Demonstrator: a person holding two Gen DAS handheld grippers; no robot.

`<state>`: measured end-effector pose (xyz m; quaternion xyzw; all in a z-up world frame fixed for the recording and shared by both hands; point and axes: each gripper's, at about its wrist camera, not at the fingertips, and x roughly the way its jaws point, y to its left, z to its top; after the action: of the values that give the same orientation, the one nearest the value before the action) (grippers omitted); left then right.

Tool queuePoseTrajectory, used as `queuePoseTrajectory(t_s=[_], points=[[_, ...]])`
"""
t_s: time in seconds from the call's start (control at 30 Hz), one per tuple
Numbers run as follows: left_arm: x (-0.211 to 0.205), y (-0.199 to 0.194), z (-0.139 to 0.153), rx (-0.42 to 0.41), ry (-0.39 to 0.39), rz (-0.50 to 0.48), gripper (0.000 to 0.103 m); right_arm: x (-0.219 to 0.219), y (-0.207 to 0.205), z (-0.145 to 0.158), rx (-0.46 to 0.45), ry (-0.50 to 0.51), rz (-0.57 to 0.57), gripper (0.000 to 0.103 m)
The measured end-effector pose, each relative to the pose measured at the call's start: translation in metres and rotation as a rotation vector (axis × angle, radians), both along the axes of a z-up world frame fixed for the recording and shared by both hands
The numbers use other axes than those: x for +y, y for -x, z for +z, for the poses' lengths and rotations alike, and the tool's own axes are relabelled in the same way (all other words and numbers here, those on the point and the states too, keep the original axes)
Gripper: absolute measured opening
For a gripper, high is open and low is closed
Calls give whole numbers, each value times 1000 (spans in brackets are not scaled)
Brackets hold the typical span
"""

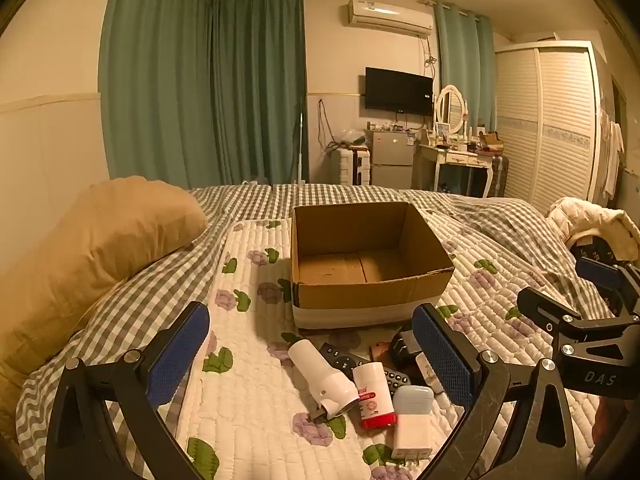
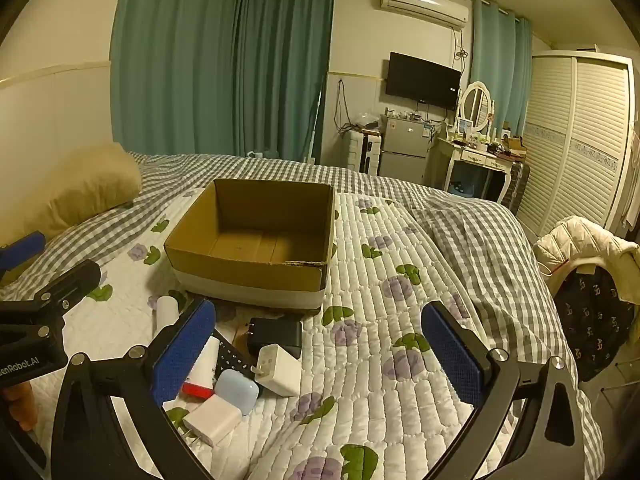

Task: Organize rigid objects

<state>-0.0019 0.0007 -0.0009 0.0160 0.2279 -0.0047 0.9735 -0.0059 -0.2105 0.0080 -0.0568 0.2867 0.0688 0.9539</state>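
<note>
Legible writing: "DAS" on the black frame of the right tool as seen from the left wrist camera; "enRobot.AI", cut off at the edge, on the left tool as seen from the right wrist camera. The red-and-white bottle carries a label too small to read.

Cardboard box: open-topped, standing on the bed quilt directly ahead of both tools, bare floor inside.

Objects lie clustered on the quilt between the box and the tools: white cylindrical device, black remote, pale blue case, white charger, second white charger, black adapter.

Left tool: jaws spread wide, holding nothing. Right tool: likewise spread wide, holding nothing.
</note>
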Motion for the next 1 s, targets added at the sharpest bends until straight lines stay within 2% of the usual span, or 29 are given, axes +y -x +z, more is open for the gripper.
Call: queuePoseTrajectory(t_s=[1.0], points=[[0,-3,-8,26,-2,1,103,0,0,-4,16,-7,0,103]])
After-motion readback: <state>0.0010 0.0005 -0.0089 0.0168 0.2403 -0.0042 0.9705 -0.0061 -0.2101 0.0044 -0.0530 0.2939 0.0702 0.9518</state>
